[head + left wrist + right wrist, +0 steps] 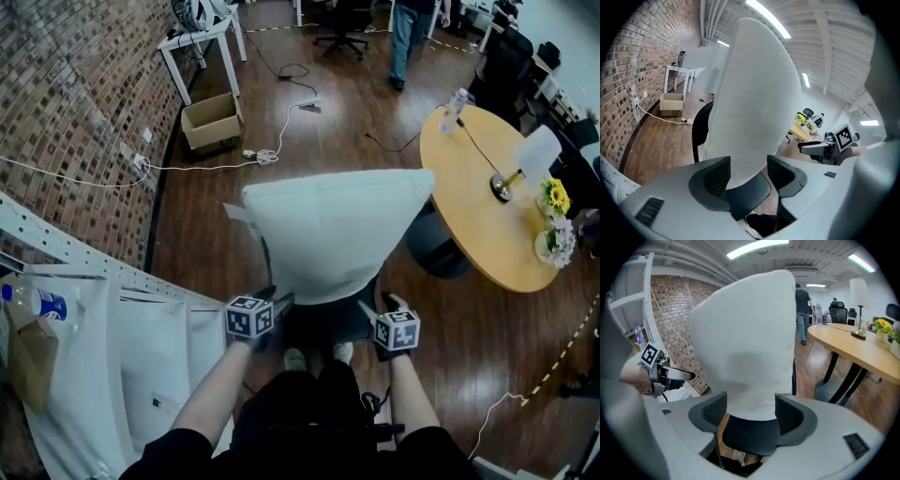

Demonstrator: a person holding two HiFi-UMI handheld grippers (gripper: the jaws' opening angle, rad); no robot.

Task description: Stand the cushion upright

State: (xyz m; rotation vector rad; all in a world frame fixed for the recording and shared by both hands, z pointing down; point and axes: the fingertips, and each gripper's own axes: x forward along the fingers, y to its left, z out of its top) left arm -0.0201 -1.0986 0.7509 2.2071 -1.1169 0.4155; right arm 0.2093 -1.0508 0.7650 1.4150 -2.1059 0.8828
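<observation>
My left gripper (279, 301) and right gripper (369, 308) each clamp a near bottom corner of the white cushion (333, 234), standing on edge over the black chair (328, 325), long axis running left-right.

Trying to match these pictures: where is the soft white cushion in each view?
Head view: soft white cushion, centre.
Left gripper view: cushion fills the middle, between the jaws.
Right gripper view: cushion, middle, between the jaws.
Shared landmark: round wooden table, right of it everywhere.
</observation>
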